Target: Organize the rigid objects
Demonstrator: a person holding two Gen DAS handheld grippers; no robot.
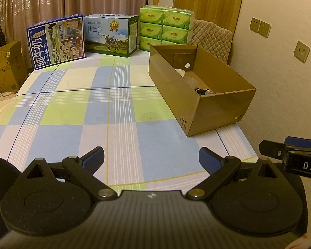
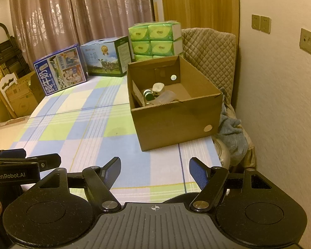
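Observation:
An open brown cardboard box [image 1: 224,108] stands on the right side of the checked tablecloth [image 1: 89,112]; it also shows in the right wrist view [image 2: 176,120]. Inside it lie a white jar [image 2: 158,88], a dark green-capped bottle [image 2: 148,95] and clear plastic items [image 2: 165,97]. My left gripper [image 1: 151,155] is open and empty, low over the near edge of the table. My right gripper [image 2: 155,166] is open and empty, in front of the box. The right gripper [image 1: 284,151] shows at the right edge of the left wrist view.
Two milk cartons [image 1: 58,41] [image 1: 111,35] and a stack of green tissue packs [image 1: 165,29] stand at the table's far edge. A quilted chair [image 2: 209,51] is behind the box. Cardboard boxes [image 1: 4,70] sit at the left. The wall [image 2: 280,103] is close on the right.

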